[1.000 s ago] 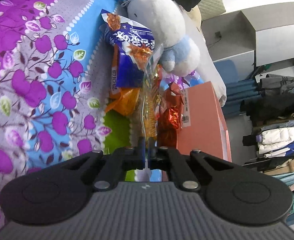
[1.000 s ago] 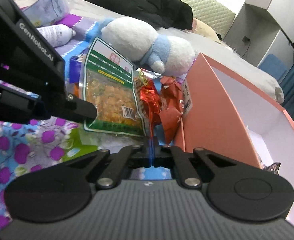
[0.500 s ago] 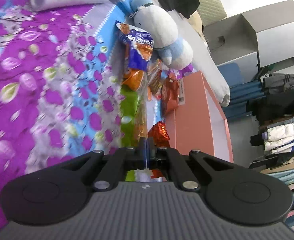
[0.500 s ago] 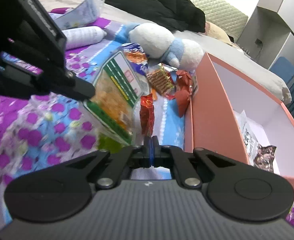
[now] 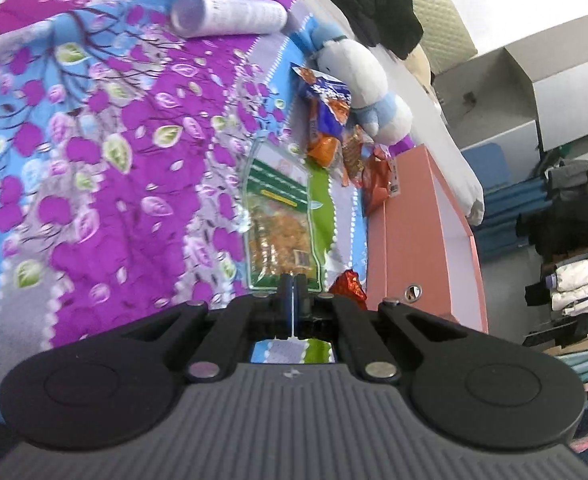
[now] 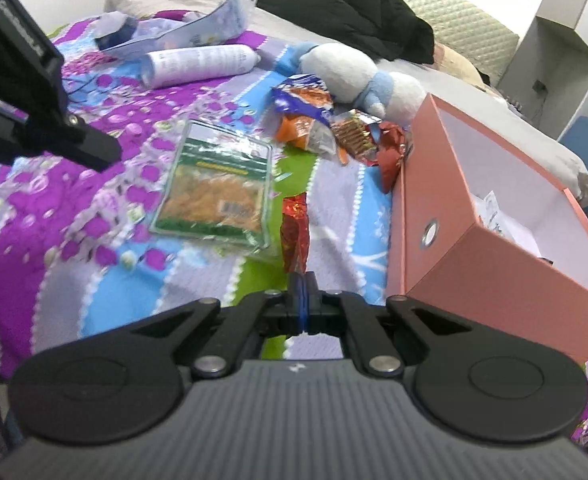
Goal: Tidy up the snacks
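Observation:
A clear green-labelled snack bag [image 5: 279, 220] lies flat on the floral bedspread [image 5: 93, 184]; it also shows in the right wrist view [image 6: 217, 190]. My left gripper [image 5: 292, 294] is shut and empty just behind its near edge. My right gripper [image 6: 302, 286] is shut on a red foil snack [image 6: 294, 226], held upright left of the open pink box [image 6: 426, 204]. The box holds a few packets [image 6: 498, 220]. More snacks, a blue-orange bag [image 6: 302, 98] and red wrappers [image 6: 390, 152], lie piled by a plush toy [image 6: 358, 72].
A white cylinder bottle [image 6: 197, 65] and a torn pale bag [image 6: 197, 28] lie farther back on the bed. Black clothing [image 6: 358, 16] sits at the headboard. The left gripper's body [image 6: 33, 92] fills the left of the right wrist view. A clothes rack [image 5: 566, 248] stands beyond the bed.
The green-labelled bag left my left gripper and now lies flat on the bedspread. Both grippers have pulled back from the snack pile. The right gripper still holds the red foil snack.

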`<control>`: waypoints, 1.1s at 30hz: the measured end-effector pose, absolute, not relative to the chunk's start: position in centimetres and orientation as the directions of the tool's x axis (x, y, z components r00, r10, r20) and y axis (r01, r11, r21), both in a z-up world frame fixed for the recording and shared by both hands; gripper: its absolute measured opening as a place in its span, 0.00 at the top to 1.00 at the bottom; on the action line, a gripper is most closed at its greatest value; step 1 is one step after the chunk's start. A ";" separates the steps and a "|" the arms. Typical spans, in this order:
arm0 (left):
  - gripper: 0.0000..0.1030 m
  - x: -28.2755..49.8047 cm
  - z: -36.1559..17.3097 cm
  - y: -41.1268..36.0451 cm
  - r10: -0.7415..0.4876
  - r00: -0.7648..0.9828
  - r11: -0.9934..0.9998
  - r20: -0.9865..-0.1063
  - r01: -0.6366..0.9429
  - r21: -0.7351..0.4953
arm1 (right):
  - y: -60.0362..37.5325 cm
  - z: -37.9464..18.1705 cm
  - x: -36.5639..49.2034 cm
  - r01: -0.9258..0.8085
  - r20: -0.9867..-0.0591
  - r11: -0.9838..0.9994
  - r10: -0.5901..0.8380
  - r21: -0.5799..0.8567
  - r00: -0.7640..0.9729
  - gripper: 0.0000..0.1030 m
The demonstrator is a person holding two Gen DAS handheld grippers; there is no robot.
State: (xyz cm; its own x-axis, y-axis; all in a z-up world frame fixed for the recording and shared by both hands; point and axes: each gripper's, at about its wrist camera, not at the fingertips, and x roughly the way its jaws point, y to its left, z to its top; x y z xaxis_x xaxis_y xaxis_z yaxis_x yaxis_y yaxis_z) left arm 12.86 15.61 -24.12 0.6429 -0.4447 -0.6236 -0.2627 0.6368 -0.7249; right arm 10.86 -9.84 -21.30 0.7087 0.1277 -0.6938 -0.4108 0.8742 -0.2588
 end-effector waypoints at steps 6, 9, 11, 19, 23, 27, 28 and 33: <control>0.98 13.5 -24.0 14.9 -0.427 0.631 0.671 -0.648 -0.259 -0.695 | -9.8 -22.0 10.6 -0.438 -0.717 0.875 0.170 -0.207 0.677 0.95; 0.84 14.9 -24.3 14.1 -0.420 0.610 0.691 -0.672 -0.265 -0.673 | -10.4 -22.2 10.9 -0.440 -0.738 0.891 0.221 -0.114 0.638 0.94; 0.45 15.9 -24.3 13.4 -0.402 0.607 0.716 -0.686 -0.259 -0.648 | -11.0 -22.4 11.3 -0.423 -0.752 0.905 0.244 -0.051 0.612 0.91; 0.14 20.4 -24.8 11.5 -0.356 0.572 0.777 -0.739 -0.258 -0.575 | -14.9 -22.6 12.7 -0.279 -0.706 0.923 0.382 0.264 0.596 0.22; 0.12 21.8 -25.4 11.1 -0.332 0.562 0.778 -0.757 -0.291 -0.557 | -16.2 -22.9 14.6 -0.186 -0.684 0.909 0.405 0.373 0.607 0.22; 0.10 23.0 -26.0 11.0 -0.306 0.554 0.772 -0.774 -0.332 -0.542 | -16.3 -23.5 16.1 -0.091 -0.672 0.901 0.381 0.424 0.635 0.22; 0.10 23.3 -26.1 11.0 -0.304 0.554 0.766 -0.775 -0.342 -0.544 | -16.0 -23.9 16.6 -0.069 -0.677 0.900 0.371 0.430 0.635 0.22; 0.10 23.9 -26.8 11.3 -0.311 0.529 0.735 -0.789 -0.393 -0.553 | -14.4 -25.5 18.4 0.016 -0.706 0.906 0.319 0.424 0.632 0.22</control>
